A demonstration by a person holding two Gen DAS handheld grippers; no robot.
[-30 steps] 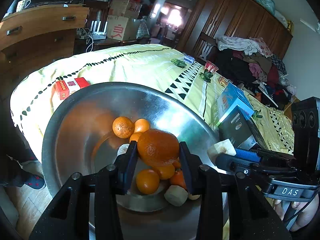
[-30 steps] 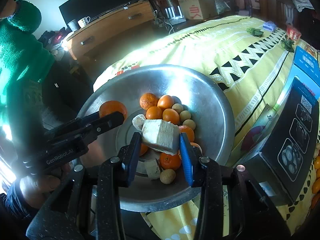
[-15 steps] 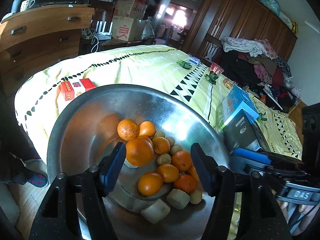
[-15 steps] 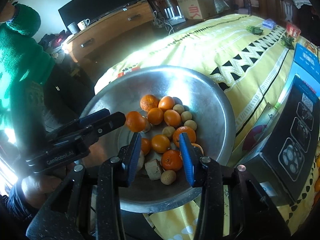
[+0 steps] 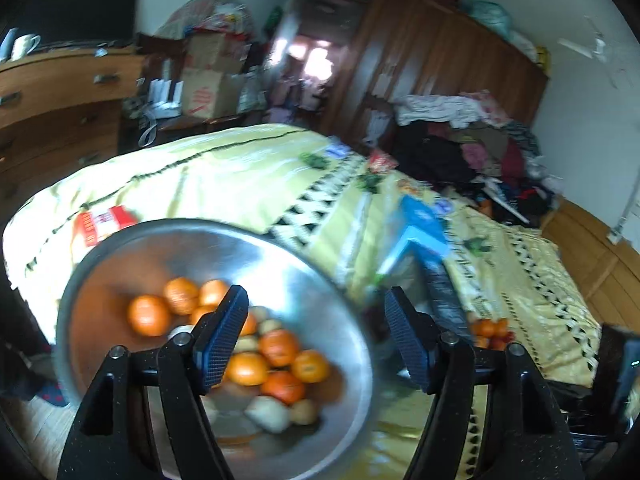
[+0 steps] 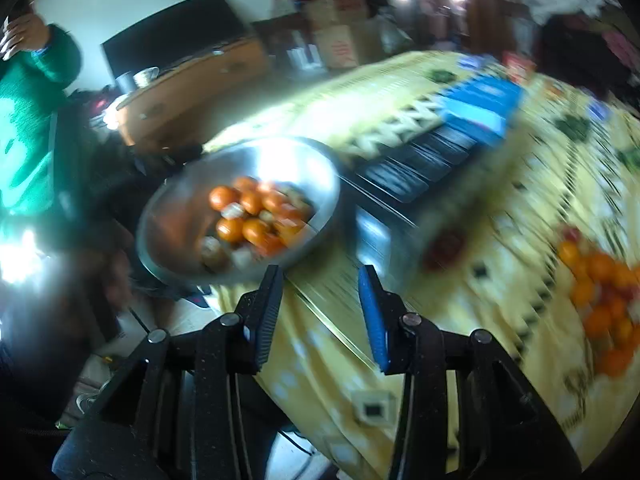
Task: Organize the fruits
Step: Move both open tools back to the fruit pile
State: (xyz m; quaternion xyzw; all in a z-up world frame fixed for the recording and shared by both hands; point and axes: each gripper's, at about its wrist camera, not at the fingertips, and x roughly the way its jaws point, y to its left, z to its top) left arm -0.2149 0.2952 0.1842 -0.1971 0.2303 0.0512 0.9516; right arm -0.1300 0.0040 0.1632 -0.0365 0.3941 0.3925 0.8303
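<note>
The left gripper [image 5: 314, 336] stood released with nothing between its pads, its jaws having just been opening above the steel bowl [image 5: 344, 308]. Beneath it lay the oranges [image 5: 276, 346], heaped in the bowl's bottom. The right gripper [image 6: 320, 312] was empty too, jaws parted narrowly over the yellow bedspread [image 6: 500, 280], with the bowl off at its ten o'clock and a loose pile of oranges [image 6: 600, 292] at three o'clock. Those fruits looked light, round and inclined to roll, with skin that gives a little; I'd take one across its middle, gently. Both grippers tilted downward, the right more steeply. A black box [image 6: 412, 168] lay just beside the bowl.
</note>
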